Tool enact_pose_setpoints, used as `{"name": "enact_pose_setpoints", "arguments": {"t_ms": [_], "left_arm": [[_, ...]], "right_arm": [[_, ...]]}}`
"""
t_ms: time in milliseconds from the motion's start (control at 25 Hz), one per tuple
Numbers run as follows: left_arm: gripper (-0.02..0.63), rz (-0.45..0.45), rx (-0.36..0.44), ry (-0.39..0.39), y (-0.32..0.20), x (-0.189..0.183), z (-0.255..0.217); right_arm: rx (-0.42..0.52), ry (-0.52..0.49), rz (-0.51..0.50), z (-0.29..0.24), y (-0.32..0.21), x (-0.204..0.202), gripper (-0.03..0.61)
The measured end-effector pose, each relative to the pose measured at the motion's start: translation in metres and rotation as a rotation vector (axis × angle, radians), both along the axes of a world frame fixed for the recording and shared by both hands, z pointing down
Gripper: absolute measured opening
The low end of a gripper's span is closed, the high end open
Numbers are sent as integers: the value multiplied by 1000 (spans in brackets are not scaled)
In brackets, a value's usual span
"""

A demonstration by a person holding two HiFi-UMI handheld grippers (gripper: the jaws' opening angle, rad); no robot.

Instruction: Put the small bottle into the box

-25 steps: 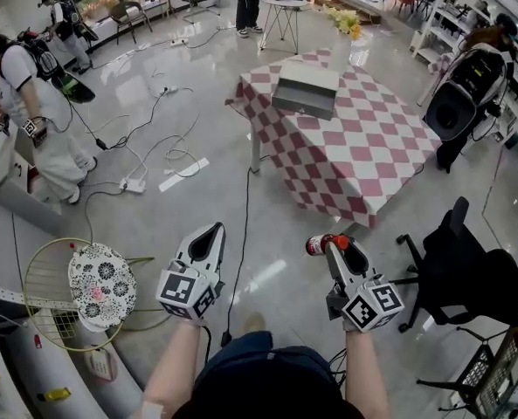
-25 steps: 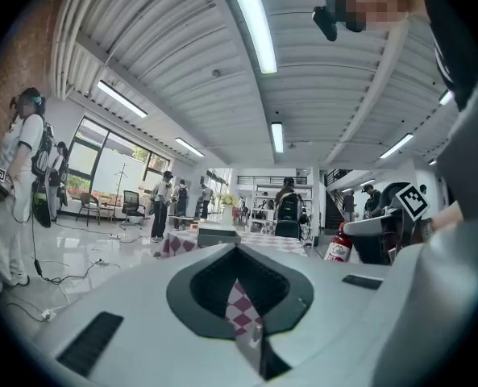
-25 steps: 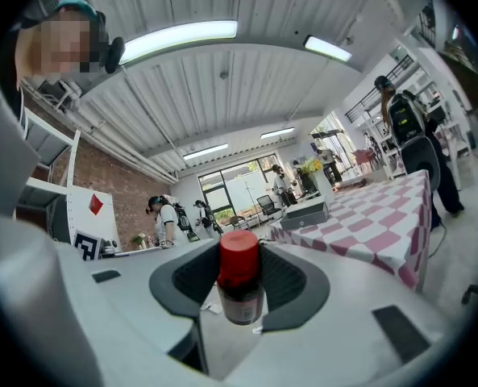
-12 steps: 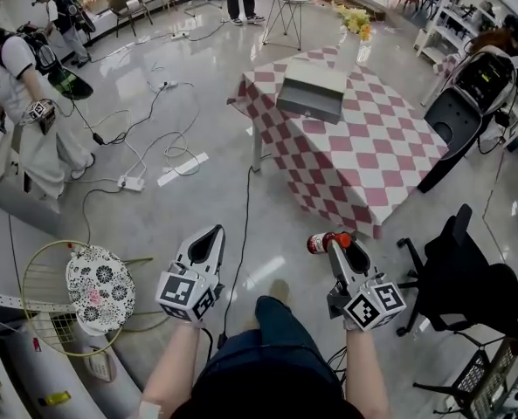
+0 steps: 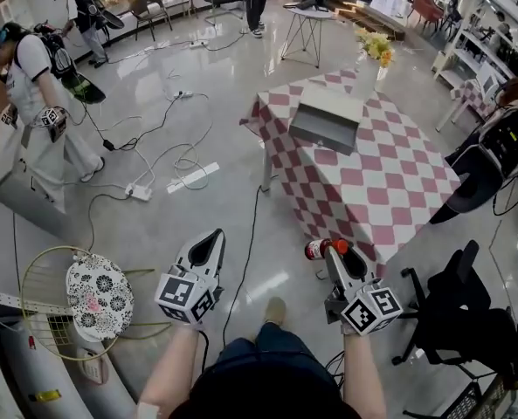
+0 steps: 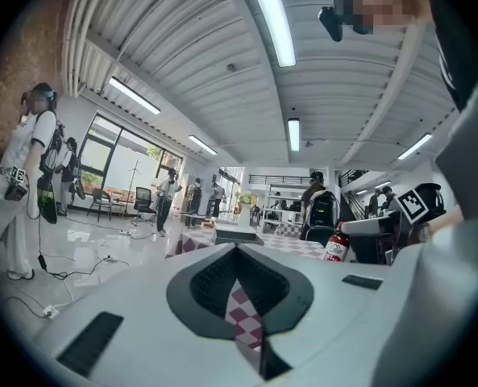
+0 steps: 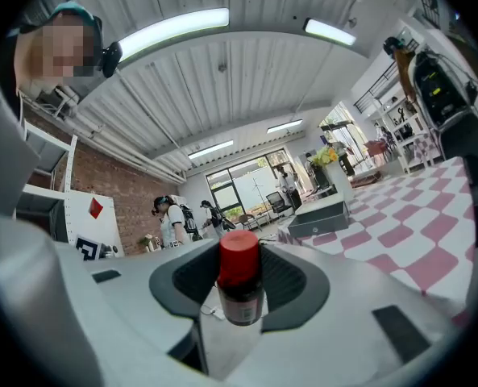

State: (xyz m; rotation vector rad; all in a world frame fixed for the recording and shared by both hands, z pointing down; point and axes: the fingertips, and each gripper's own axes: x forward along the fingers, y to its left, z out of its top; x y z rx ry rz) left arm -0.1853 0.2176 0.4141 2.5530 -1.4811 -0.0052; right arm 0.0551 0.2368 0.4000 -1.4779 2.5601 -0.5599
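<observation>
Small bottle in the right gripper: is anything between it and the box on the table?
Nothing visible. Between the small bottle, held in the right gripper, and the box lie only floor and checked table top; the black chair stands off to the right.

Glossy smooth floor (image 5: 206, 208), soft checked tablecloth (image 5: 390, 190), small bottle (image 7: 240, 293) with smooth plastic cap (image 7: 239, 256).

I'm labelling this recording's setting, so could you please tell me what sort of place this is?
Probably an open lab or studio for recording sessions: cables trail across the glossy floor, a person wears a backpack rig, and a checked-cloth table stands beside an office chair.
</observation>
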Motion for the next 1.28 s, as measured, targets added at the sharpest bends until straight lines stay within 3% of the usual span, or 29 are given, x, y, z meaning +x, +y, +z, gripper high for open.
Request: {"name": "enact_pose_setpoints", "arguments": {"t_ms": [760,1280], "left_arm": [[2,-10,29,-5,-123,67,1],[2,-12,15,-25,-148,96,8]], "right_arm": [[14,12,-22,3,-123,65,149],[-6,-21,-36,14,-152,90,149]]}}
